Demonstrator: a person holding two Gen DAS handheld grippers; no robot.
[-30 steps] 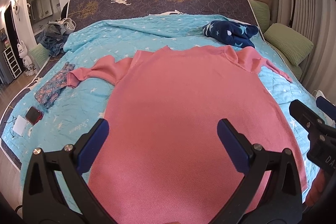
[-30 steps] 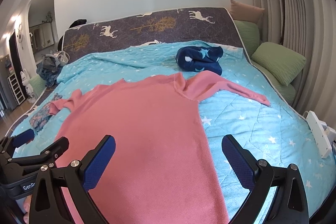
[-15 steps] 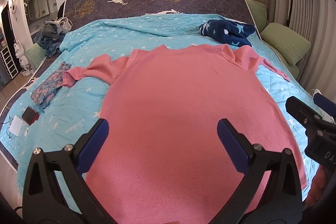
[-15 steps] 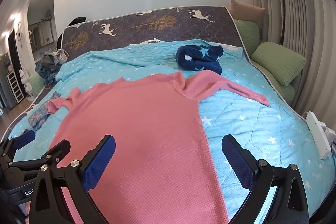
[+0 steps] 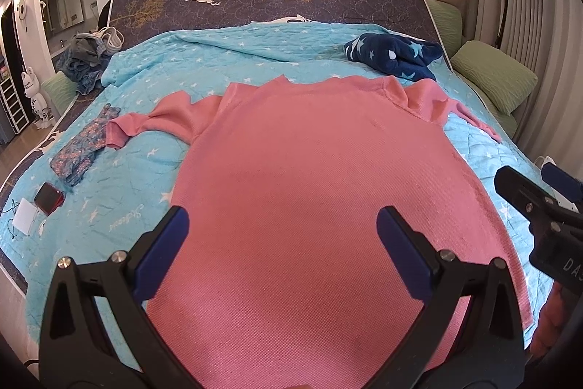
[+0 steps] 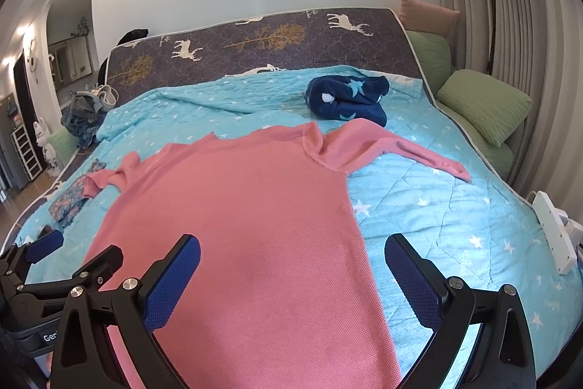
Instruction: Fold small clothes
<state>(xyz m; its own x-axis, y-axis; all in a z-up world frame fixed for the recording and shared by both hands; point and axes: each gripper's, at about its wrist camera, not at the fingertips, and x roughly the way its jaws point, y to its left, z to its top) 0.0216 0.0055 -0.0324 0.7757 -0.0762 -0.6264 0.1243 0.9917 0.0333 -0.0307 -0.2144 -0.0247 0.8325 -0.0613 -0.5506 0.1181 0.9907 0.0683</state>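
On the turquoise bedspread [image 5: 226, 61] a pink sweater [image 5: 320, 177] lies flat under the wide-spread left gripper [image 5: 282, 236] and right gripper [image 6: 291, 265]

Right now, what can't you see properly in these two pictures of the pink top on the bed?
- Pink knitted top: its bottom hem, cut off by the lower edge and the left gripper in the left wrist view.
- Same hem in the right wrist view: hidden behind the right gripper.
- Small red flat object: too small to identify, left wrist view.
- Dark blue starry bundle: crumpled, so its type is unclear.
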